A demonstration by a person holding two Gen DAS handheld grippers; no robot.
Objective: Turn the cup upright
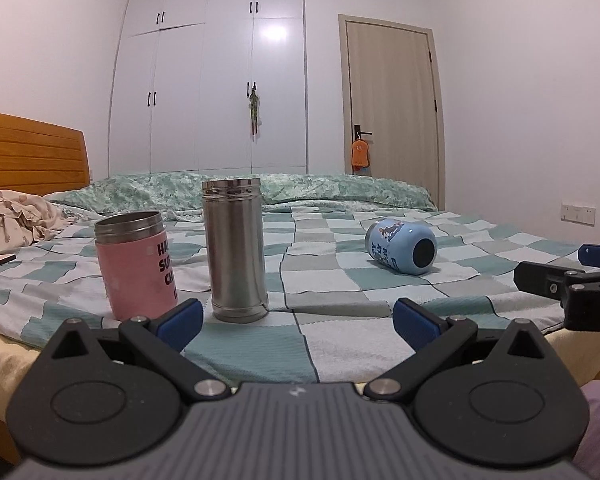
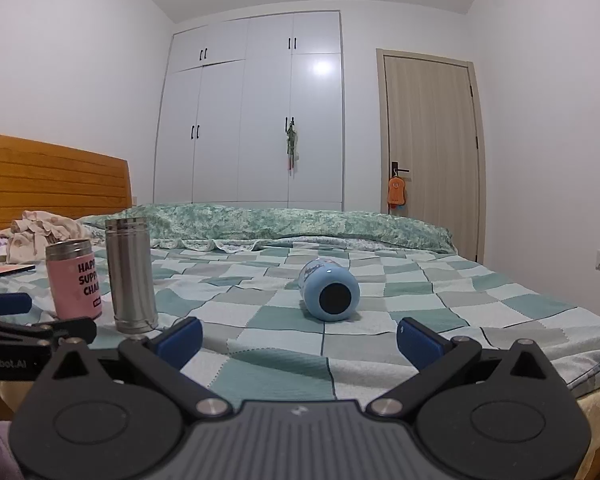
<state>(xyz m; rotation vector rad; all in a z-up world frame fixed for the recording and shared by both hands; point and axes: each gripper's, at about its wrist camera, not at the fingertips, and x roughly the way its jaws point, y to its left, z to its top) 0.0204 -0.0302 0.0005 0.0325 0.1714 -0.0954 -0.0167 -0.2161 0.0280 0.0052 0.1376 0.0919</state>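
Note:
A light blue cup point(image 1: 401, 246) with a cartoon print lies on its side on the checked bedspread, its dark base turned toward me; it also shows in the right wrist view point(image 2: 329, 290). My left gripper point(image 1: 296, 322) is open and empty, near the bed's front edge, in front of the steel cup. My right gripper point(image 2: 298, 338) is open and empty, a short way in front of the blue cup. Each gripper shows at the edge of the other's view.
A pink cup point(image 1: 136, 264) and a tall steel cup point(image 1: 236, 248) stand upright at the left, also in the right wrist view point(image 2: 74, 282) point(image 2: 132, 276). A rolled green quilt point(image 2: 284, 224), crumpled clothes point(image 2: 40, 236) and a wooden headboard point(image 2: 52, 176) lie behind.

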